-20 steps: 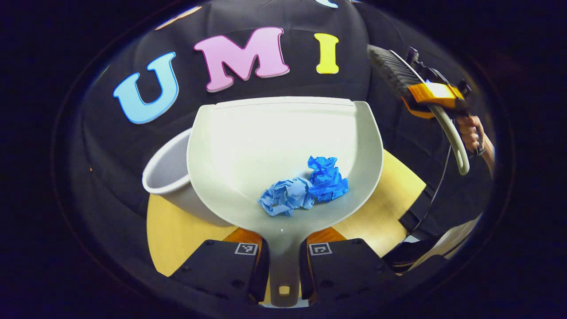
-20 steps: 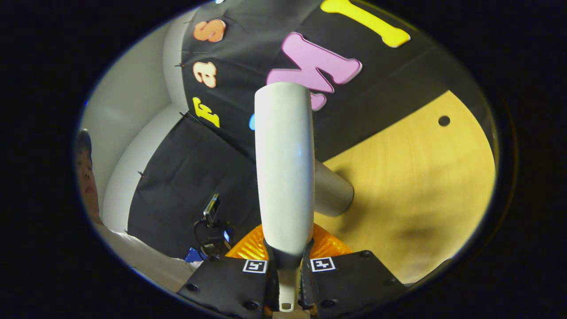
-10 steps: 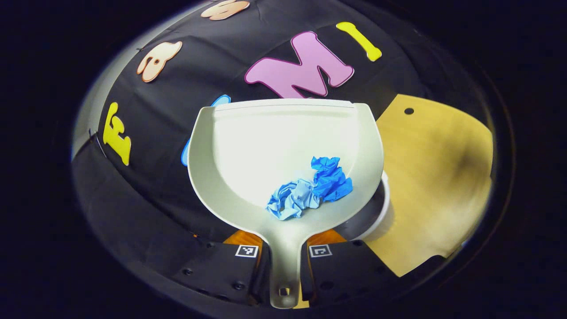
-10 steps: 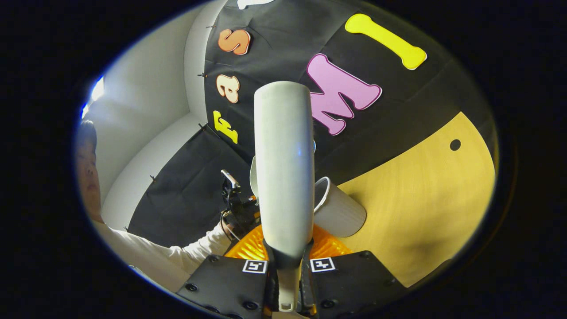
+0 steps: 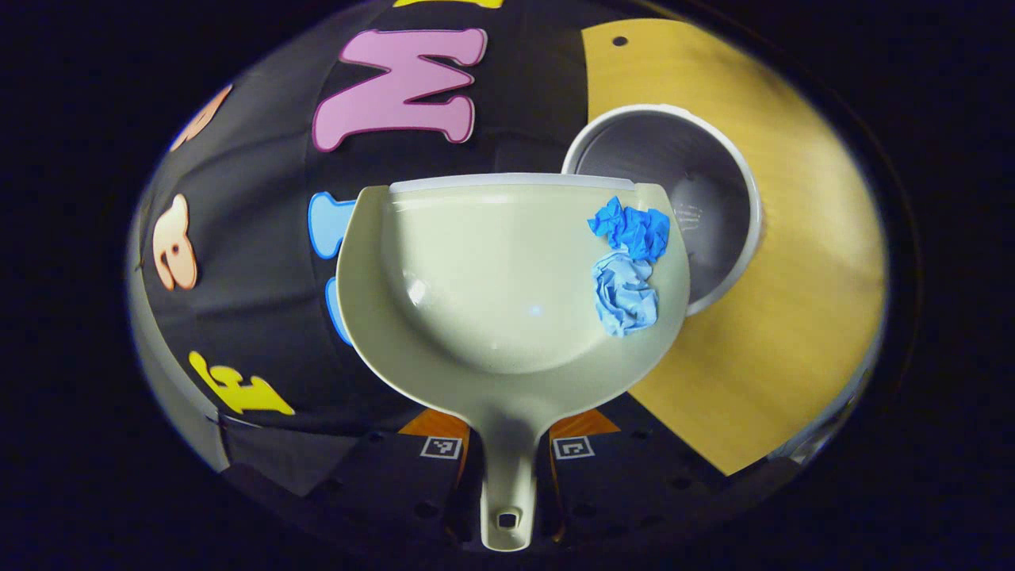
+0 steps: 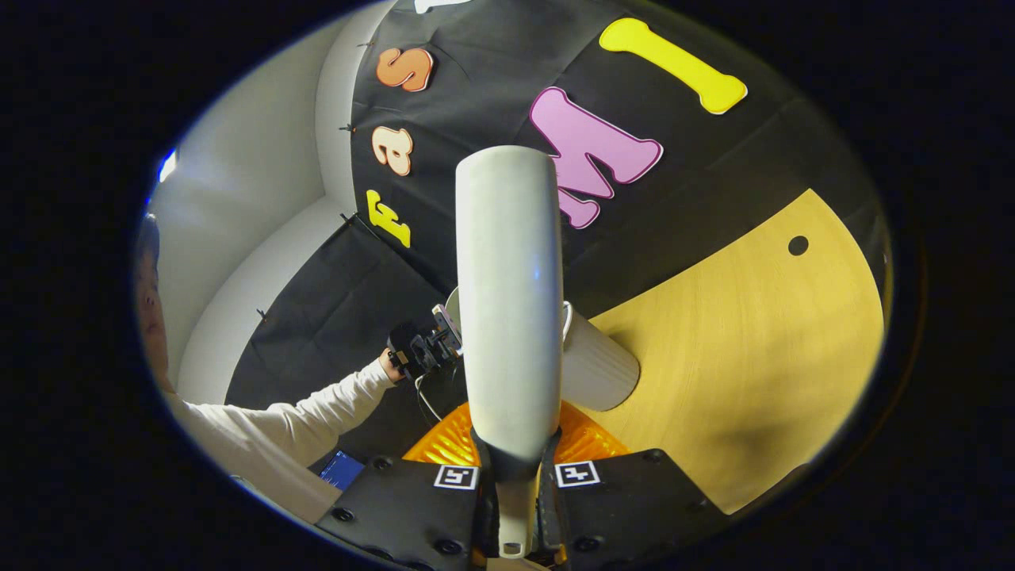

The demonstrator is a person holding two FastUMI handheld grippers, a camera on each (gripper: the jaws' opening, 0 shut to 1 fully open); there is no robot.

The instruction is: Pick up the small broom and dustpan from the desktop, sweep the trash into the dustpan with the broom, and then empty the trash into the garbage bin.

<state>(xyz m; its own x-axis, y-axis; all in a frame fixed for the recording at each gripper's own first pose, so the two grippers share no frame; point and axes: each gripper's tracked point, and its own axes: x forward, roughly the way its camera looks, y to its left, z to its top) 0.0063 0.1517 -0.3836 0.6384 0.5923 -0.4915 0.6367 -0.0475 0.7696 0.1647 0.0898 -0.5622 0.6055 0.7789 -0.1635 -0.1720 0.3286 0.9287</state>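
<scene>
Two crumpled blue paper wads (image 5: 629,258) lie in the dustpan (image 5: 492,277), against the side wall nearest the garbage bin (image 5: 698,206); that corner overhangs the bin's open mouth. Left gripper (image 5: 507,468) clamped on the dustpan handle. Right gripper (image 6: 511,507) clamped on the broom (image 6: 507,293) handle, held up beside the bin. To empty well: tilt further toward the bin, keep the corner over the opening, avoid spilling onto the desktop (image 5: 793,317).

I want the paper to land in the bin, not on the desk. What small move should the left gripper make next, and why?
Probably tip the dustpan a little further toward its right corner. The two blue paper wads already sit against that edge, which overlaps the open garbage bin, so more tilt should drop them inside. The left gripper holds the handle.
</scene>
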